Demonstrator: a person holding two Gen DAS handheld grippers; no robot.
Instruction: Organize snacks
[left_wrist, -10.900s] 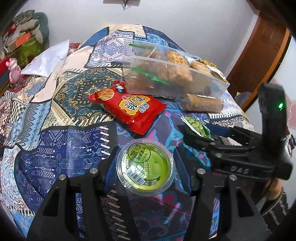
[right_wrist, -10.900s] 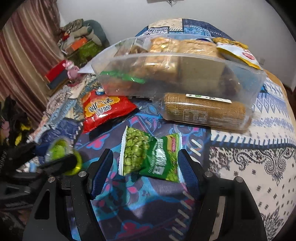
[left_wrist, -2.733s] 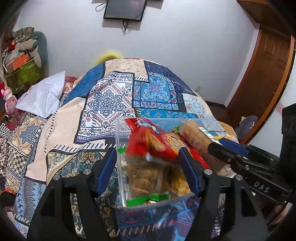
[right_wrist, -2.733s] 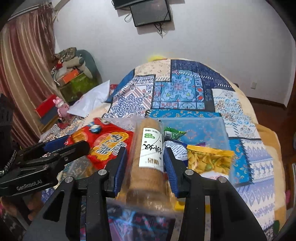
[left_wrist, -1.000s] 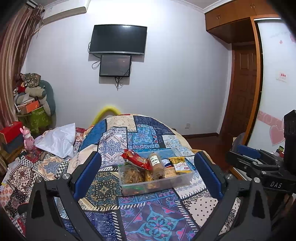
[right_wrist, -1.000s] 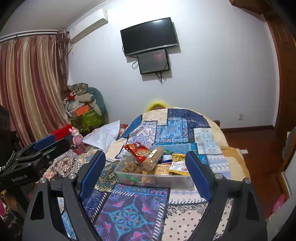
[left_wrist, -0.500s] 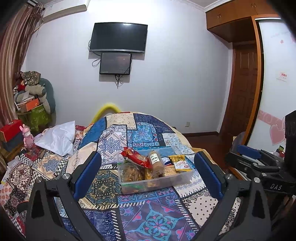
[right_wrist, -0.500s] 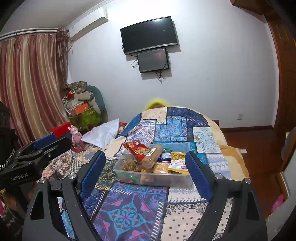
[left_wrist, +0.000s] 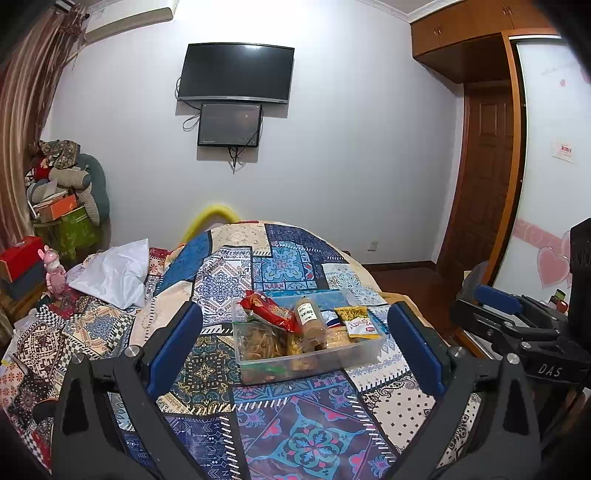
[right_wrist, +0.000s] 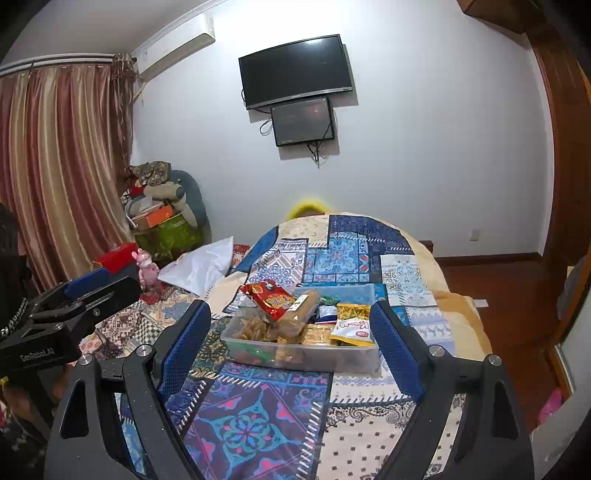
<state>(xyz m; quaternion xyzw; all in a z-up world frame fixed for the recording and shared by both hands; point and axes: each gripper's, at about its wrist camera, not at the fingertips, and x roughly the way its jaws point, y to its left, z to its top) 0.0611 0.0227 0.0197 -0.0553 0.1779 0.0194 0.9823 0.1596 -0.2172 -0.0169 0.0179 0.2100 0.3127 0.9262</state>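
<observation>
Left wrist view. I am holding the left gripper (left_wrist: 295, 347) well back from the bed (left_wrist: 280, 266), jaws spread wide and gripping nothing. The bin (left_wrist: 306, 360) is sitting at 12 o'clock from it, framed between the two blue pads (left_wrist: 173, 347). I am reading the task as all but done: every snack I can find is lying inside the bin, and I am seeing none loose on the quilt. Inside, the red bag (left_wrist: 269, 312) is leaning up at the bin's 10 o'clock corner, the brown roll (left_wrist: 312, 323) is slanting through the middle, and the yellow bag (left_wrist: 360, 321) is lying at 3 o'clock. Fried pieces are showing through the front wall; I cannot name them. The right gripper (left_wrist: 495, 306) is showing at 3 o'clock of the frame, side on; from here I cannot tell its jaw state.

Right wrist view. I am seeing the right gripper (right_wrist: 291, 350) released too, jaws wide, nothing between them, bin (right_wrist: 295, 360) at 12 o'clock and well apart. The same load is showing: red bag (right_wrist: 271, 299) at 11 o'clock in the bin, roll (right_wrist: 297, 314) beside it, yellow bag (right_wrist: 351, 323) at 2 o'clock, a green packet (right_wrist: 328, 301) peeking behind. The left gripper (right_wrist: 85, 291) is hanging at 9 o'clock.

What is left, in my judgement: perhaps only tidying the leaning red bag and roll; no lid is in sight.
</observation>
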